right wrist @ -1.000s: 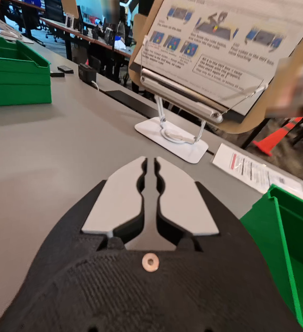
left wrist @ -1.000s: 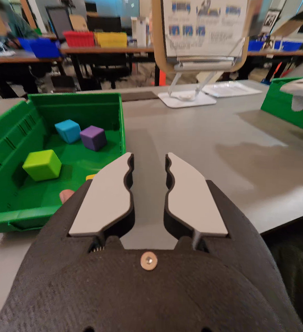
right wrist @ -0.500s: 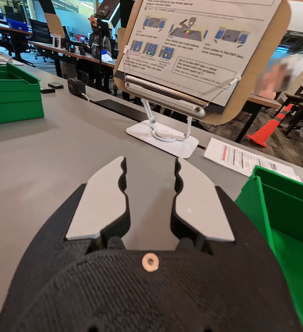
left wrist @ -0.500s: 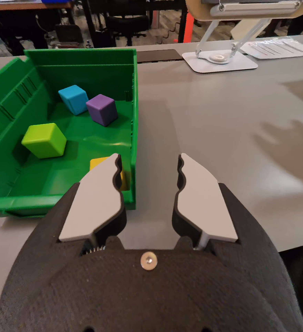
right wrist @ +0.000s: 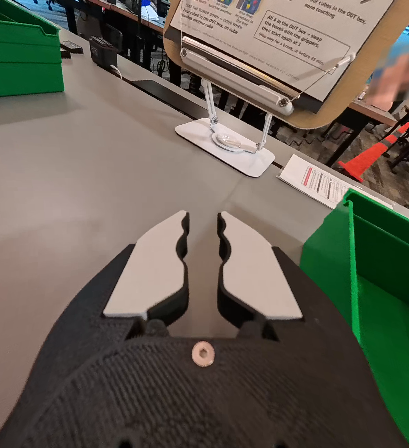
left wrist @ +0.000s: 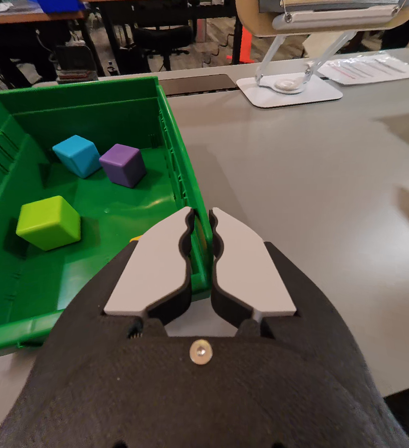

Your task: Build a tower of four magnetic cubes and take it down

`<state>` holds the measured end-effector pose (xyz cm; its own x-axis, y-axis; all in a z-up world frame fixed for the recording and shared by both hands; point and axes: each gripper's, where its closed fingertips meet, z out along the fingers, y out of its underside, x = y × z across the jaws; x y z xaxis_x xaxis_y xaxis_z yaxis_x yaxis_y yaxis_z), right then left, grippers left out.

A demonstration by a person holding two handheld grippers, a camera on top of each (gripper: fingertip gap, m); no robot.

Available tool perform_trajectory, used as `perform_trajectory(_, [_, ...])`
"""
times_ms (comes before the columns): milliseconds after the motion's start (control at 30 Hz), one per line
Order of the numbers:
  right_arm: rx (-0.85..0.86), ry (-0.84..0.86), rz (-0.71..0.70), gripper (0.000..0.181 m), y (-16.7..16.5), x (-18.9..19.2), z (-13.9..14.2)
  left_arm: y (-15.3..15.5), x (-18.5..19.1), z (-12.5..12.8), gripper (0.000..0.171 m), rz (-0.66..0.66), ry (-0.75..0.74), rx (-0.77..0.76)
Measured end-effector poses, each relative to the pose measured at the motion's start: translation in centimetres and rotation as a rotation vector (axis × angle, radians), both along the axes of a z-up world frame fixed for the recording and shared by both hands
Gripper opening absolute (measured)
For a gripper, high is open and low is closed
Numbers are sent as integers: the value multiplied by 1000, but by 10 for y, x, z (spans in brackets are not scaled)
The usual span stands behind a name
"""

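Observation:
My left gripper (left wrist: pixel 201 213) is shut on the right wall of a green bin (left wrist: pixel 171 135), one finger inside the bin and one outside. In the bin lie a blue cube (left wrist: pixel 77 155), a purple cube (left wrist: pixel 123 164) and a lime cube (left wrist: pixel 49 223). A sliver of a yellow cube (left wrist: pixel 135 239) shows beside my left finger; the rest is hidden. My right gripper (right wrist: pixel 202 214) is partly open and empty, low over the grey table (right wrist: pixel 77 169), just left of a second green bin (right wrist: pixel 368 266). What that bin holds is out of view.
A white document stand (right wrist: pixel 225 148) holding a printed sheet stands at the table's far edge; it also shows in the left wrist view (left wrist: pixel 288 89). A sleeved paper (right wrist: pixel 320 184) lies beyond the right bin. A small black device (right wrist: pixel 104 52) and stacked green bins (right wrist: pixel 16 60) are far left. One gripper's finger ends stand about 45 centimeters off the other's.
My left gripper moved left over the bin's right wall and closed on it. My right gripper opened wide, then narrowed, and tilted lower toward the table.

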<state>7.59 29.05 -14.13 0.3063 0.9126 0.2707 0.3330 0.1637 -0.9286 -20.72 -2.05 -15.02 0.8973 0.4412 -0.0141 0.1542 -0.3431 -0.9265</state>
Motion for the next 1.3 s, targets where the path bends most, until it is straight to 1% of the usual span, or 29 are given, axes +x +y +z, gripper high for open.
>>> perform_trajectory(133, [-3, -2, -18, 20, 2, 8, -1, 4, -4, 0, 11, 19, 9, -7])
perform_trajectory(333, [-118, 67, -13, 19, 1, 11, 4, 6, -9, 0, 11, 32, -31, 16])
perform_trajectory(467, [-136, 63, -17, 19, 2, 11, 1, 5, -10, 0, 11, 43, -20, 11])
perform_trajectory(567, [-114, 37, -16, 19, 1, 10, -2, 4, -12, 0, 17, 58, -27, 9])
perform_trajectory(667, [-115, 36, -9, 19, -1, 9, -2, 4, -11, -2, 31, 53, -64, 16])
perform_trajectory(767, [-114, 25, -8, 19, 0, 9, -4, 4, -11, 1, 33, 53, -95, 48])
perform_trajectory(1000, [-104, 1, -7, 19, -1, 8, -8, 2, -13, 5, 38, 57, -114, 78])
perform_trajectory(1067, [-98, -6, -6, 19, -1, 8, -9, 0, -15, 16, 42, 61, -98, 123])
perform_trajectory(1100, [-93, -9, -6, 19, -1, 8, -9, -3, -16, 26, 43, 68, -94, 172])
perform_trajectory(1200, [-86, -18, -5, 19, -1, 8, -10, -20, -25, 65, 42, 113, -107, 409])
perform_trajectory(1233, [-85, -22, -4, 19, -1, 7, -11, -29, -30, 73, 40, 138, -109, 469])
perform_trajectory(1300, [-80, -31, -1, 19, -2, 6, -12, -44, -41, 77, 34, 196, -109, 513])
